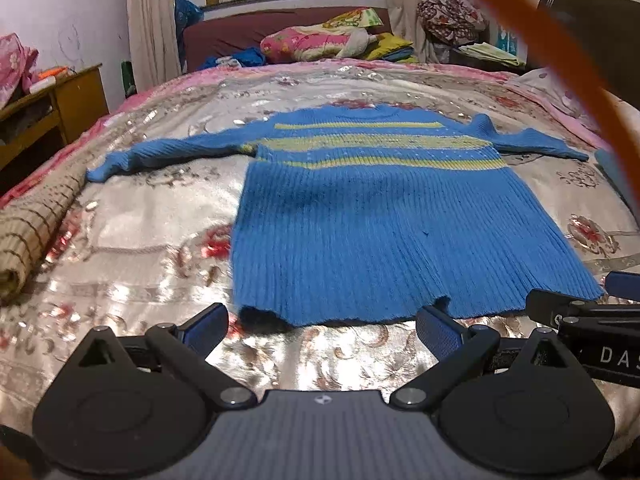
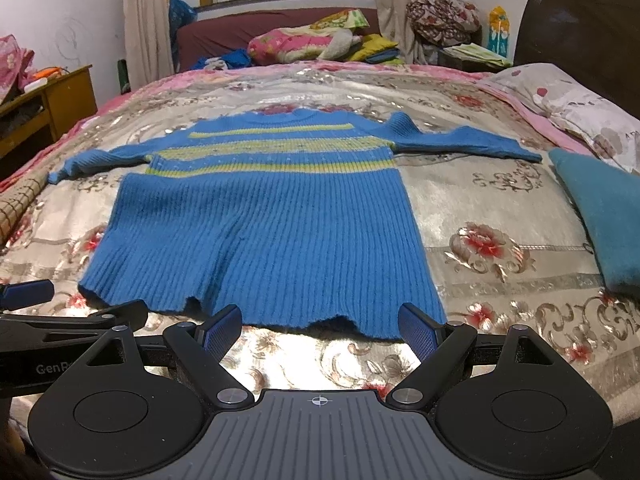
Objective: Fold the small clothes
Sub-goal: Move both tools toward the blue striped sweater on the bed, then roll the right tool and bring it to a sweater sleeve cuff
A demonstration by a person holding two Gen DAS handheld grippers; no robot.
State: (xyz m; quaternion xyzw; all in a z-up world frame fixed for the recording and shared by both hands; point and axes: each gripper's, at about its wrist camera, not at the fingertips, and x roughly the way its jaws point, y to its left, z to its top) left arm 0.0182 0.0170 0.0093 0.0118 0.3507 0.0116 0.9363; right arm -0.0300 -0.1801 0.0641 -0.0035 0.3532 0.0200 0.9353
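A small blue ribbed sweater with yellow stripes lies flat on the bed, sleeves spread to both sides, hem toward me. It also shows in the right wrist view. My left gripper is open and empty, just short of the hem near its left part. My right gripper is open and empty, just short of the hem near its right corner. The right gripper shows at the right edge of the left wrist view. The left gripper shows at the left edge of the right wrist view.
The bed carries a shiny floral cover. A teal folded garment lies at the right. A checked rolled cloth lies at the left edge. Pillows and bedding are piled at the back. A wooden nightstand stands at the left. An orange cable crosses the left wrist view.
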